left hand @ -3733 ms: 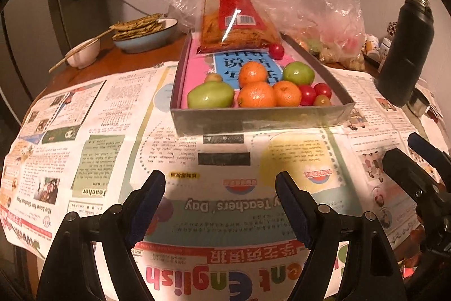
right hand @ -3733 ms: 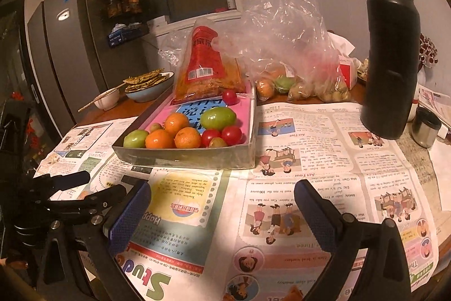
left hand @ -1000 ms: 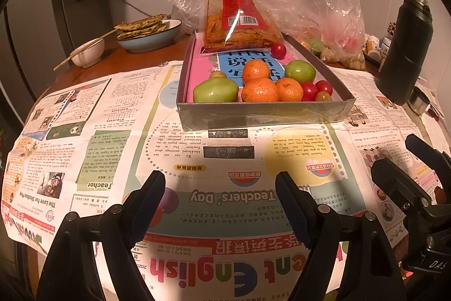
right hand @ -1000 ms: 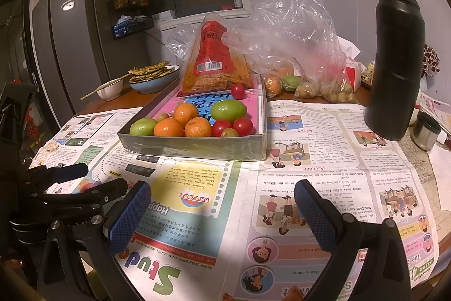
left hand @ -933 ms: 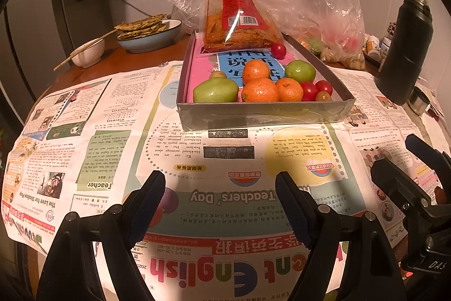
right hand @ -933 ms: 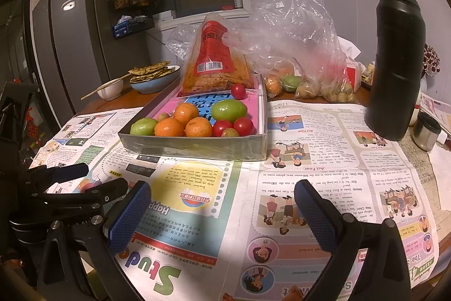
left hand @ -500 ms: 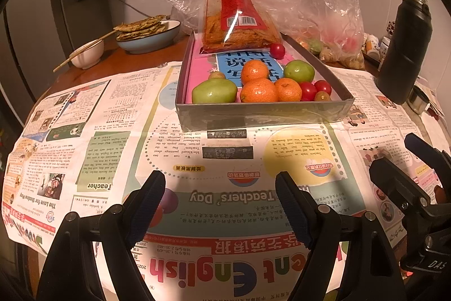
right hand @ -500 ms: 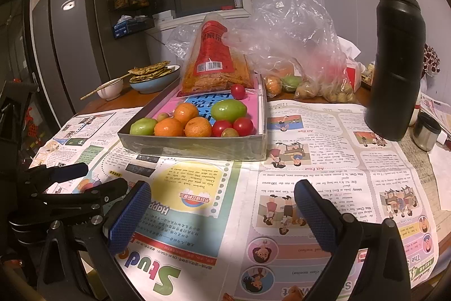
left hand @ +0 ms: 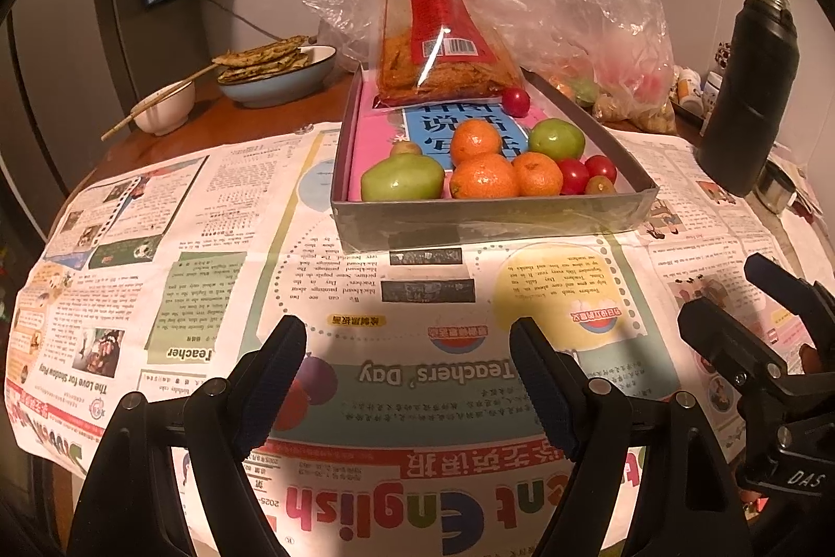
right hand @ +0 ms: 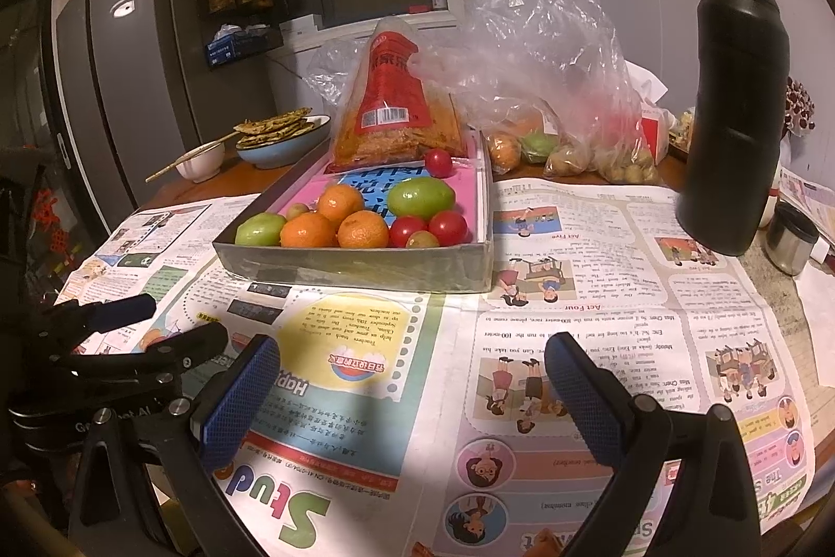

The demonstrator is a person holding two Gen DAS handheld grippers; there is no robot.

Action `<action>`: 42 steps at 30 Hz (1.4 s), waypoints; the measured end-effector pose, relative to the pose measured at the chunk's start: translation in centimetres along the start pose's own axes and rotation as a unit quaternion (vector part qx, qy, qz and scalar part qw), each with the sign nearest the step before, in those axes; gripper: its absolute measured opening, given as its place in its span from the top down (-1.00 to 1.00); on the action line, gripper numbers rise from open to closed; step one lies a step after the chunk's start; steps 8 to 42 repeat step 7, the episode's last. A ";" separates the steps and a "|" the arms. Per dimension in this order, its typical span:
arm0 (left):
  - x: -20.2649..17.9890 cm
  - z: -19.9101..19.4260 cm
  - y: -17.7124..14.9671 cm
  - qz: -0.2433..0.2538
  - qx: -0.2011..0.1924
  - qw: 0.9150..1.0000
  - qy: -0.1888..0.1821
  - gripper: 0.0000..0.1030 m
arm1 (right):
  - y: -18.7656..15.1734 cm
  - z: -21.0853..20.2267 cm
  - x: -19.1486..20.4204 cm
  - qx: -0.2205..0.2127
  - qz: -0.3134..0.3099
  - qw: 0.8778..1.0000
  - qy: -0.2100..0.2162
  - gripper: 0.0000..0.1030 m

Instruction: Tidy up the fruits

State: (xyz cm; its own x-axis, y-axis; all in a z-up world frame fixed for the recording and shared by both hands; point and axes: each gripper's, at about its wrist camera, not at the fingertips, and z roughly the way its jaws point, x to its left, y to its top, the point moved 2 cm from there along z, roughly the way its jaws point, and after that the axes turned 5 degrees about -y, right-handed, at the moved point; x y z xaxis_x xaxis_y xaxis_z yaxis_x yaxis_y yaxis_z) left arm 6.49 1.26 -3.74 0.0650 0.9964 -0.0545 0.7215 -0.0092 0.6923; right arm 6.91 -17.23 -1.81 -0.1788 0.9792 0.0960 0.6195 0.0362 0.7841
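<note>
A shallow grey box [left hand: 490, 220] [right hand: 365, 267] stands on the newspaper-covered table. It holds oranges [left hand: 482, 177] [right hand: 361, 229], green fruits [left hand: 402, 178] [right hand: 420, 197], red tomatoes [left hand: 572, 177] [right hand: 448, 227] and a red snack bag [left hand: 443, 40] [right hand: 396, 108] at its far end. My left gripper [left hand: 407, 348] is open and empty, low over the newspaper in front of the box. My right gripper [right hand: 412, 364] is open and empty, to the right of the left one.
A tall black flask [left hand: 746, 97] [right hand: 730, 113] stands at the right with a small steel cup [right hand: 788, 238] beside it. Clear plastic bags of produce [right hand: 553, 87] lie behind the box. A blue bowl of flatbreads [left hand: 276, 71] and a white bowl with chopsticks [left hand: 162, 113] sit at the back left.
Both views have shifted only slightly; the box sits marginally nearer and lower in frame. Both grippers stay open and empty.
</note>
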 end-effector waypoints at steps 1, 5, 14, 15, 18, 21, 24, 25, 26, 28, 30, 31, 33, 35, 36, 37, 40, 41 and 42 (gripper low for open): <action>0.1 0.0 0.0 -0.001 0.000 1.000 -0.001 -0.58 | 0.0 0.1 -0.1 0.002 0.002 1.000 -0.001 -0.99; 1.5 0.1 0.6 -0.018 -0.003 1.000 -0.007 -0.58 | 0.6 0.1 -1.1 -0.001 0.008 1.000 -0.011 -0.99; 3.1 0.2 1.4 -0.032 -0.007 0.999 0.000 -0.58 | 1.4 0.0 -2.2 -0.008 0.016 1.000 -0.024 -0.99; 3.1 0.2 1.4 -0.032 -0.007 0.999 0.000 -0.58 | 1.4 0.0 -2.2 -0.008 0.016 1.000 -0.024 -0.99; 3.1 0.2 1.4 -0.032 -0.007 0.999 0.000 -0.58 | 1.4 0.0 -2.2 -0.008 0.016 1.000 -0.024 -0.99; 3.1 0.2 1.4 -0.032 -0.007 0.999 0.000 -0.58 | 1.4 0.0 -2.2 -0.008 0.016 1.000 -0.024 -0.99; 3.1 0.2 1.4 -0.032 -0.007 0.999 0.000 -0.58 | 1.4 0.0 -2.2 -0.008 0.016 1.000 -0.024 -0.99; 3.1 0.2 1.4 -0.032 -0.007 0.999 0.000 -0.58 | 1.4 0.0 -2.2 -0.008 0.016 1.000 -0.024 -0.99; 3.1 0.2 1.4 -0.032 -0.007 0.999 0.000 -0.58 | 1.4 0.0 -2.2 -0.008 0.016 1.000 -0.024 -0.99; 3.1 0.2 1.4 -0.032 -0.007 0.999 0.000 -0.58 | 1.4 0.0 -2.2 -0.008 0.016 1.000 -0.024 -0.99; 3.1 0.2 1.4 -0.032 -0.007 0.999 0.000 -0.58 | 1.4 0.0 -2.2 -0.008 0.016 1.000 -0.024 -0.99; 3.1 0.2 1.4 -0.032 -0.007 0.999 0.000 -0.58 | 1.4 0.0 -2.2 -0.008 0.016 1.000 -0.024 -0.99; 3.1 0.2 1.4 -0.032 -0.007 0.999 0.000 -0.58 | 1.4 0.0 -2.2 -0.008 0.016 1.000 -0.024 -0.99; 3.1 0.2 1.4 -0.032 -0.007 0.999 0.000 -0.58 | 1.4 0.0 -2.2 -0.008 0.016 1.000 -0.024 -0.99; 3.1 0.2 1.4 -0.032 -0.007 0.999 0.000 -0.58 | 1.4 0.0 -2.2 -0.008 0.016 1.000 -0.024 -0.99; 3.1 0.2 1.4 -0.032 -0.007 0.999 0.000 -0.58 | 1.4 0.0 -2.2 -0.008 0.016 1.000 -0.024 -0.99; 3.1 0.2 1.4 -0.032 -0.007 0.999 0.000 -0.58 | 1.4 0.0 -2.2 -0.008 0.016 1.000 -0.024 -0.99; 3.1 0.2 1.4 -0.032 -0.007 0.999 0.000 -0.58 | 1.4 0.0 -2.2 -0.008 0.016 1.000 -0.024 -0.99; 3.1 0.2 1.4 -0.032 -0.007 0.999 0.000 -0.58 | 1.4 0.0 -2.2 -0.008 0.016 1.000 -0.024 -0.99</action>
